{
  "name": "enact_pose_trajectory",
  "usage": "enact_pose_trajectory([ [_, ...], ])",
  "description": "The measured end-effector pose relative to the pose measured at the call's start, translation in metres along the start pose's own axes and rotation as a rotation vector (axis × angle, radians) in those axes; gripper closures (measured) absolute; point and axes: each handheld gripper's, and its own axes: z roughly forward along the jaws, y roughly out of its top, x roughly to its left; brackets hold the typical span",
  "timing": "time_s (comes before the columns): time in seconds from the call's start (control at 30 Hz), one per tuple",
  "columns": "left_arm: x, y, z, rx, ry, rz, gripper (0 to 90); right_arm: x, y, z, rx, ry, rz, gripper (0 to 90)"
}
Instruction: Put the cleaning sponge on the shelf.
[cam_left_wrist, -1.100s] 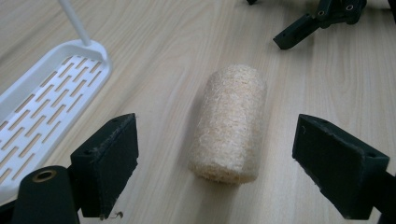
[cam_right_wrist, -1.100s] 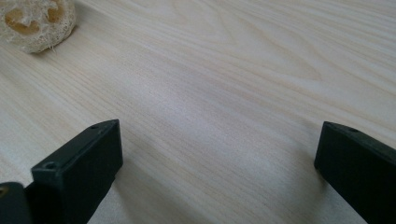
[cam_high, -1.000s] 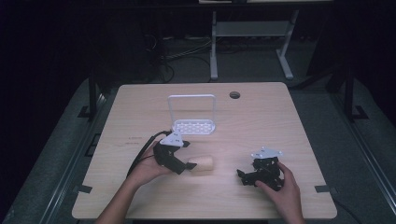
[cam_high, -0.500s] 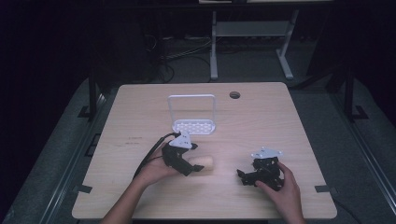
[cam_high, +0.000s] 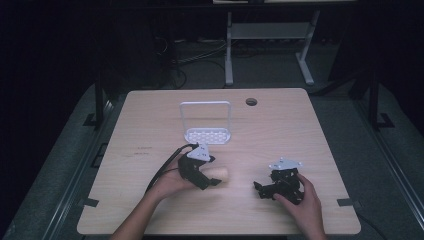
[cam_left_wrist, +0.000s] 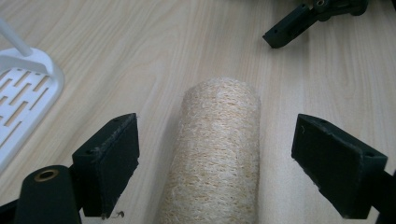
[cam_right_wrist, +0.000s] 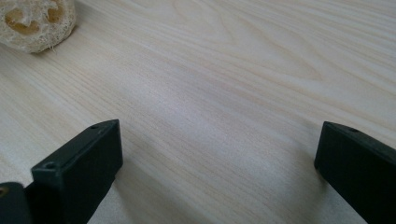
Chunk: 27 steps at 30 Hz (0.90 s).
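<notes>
The wooden desk carries everything, its pale grain running under both grippers. Toward its middle stands a white plastic rack: a slotted base with an upright wire-like frame rising from its far edge; a corner of that slotted base also appears at the left edge of the left gripper view.

Near the person's side, the left gripper is lowered over a loofah roll, a tan, fibrous cylinder lying on its side on the desk, just in front of the rack. Its fingers stand wide apart on either side of the roll, with a gap to the roll on both sides, so nothing is clamped.

The right gripper sits well to the right of the loofah, held low at the desk. In its own view the fingers are spread wide over bare wood, and the roll's porous end face shows far off in the upper left corner.
</notes>
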Motion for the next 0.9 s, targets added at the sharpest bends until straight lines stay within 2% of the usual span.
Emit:
enact_pose_trajectory([
  [0.3, 0.001, -0.002, 0.008, 0.022, -0.006, 0.007, 14.8, 0.0, 0.0, 0.0, 0.0, 0.0, 0.001, 0.5],
  [0.47, 0.0, -0.003, 0.013, 0.041, -0.012, 0.021, 15.0, 0.0, 0.0, 0.0, 0.0, 0.0, 0.0, 0.6],
  [0.5, 0.0, -0.004, 0.015, 0.058, -0.009, 0.034, 15.0, 0.0, 0.0, 0.0, 0.0, 0.0, 0.0, 0.5],
  [0.57, 0.0, -0.004, 0.017, 0.057, -0.009, 0.031, 15.4, 0.0, 0.0, 0.0, 0.0, 0.0, 0.0, 0.6],
  [0.67, -0.001, -0.005, 0.018, 0.059, -0.009, 0.044, 20.6, 0.0, 0.0, 0.0, 0.0, 0.0, 0.0, 0.6],
  [0.9, -0.001, -0.007, 0.019, 0.067, -0.005, 0.048, 23.7, 0.0, 0.0, 0.0, 0.0, 0.0, 0.0, 0.6],
])
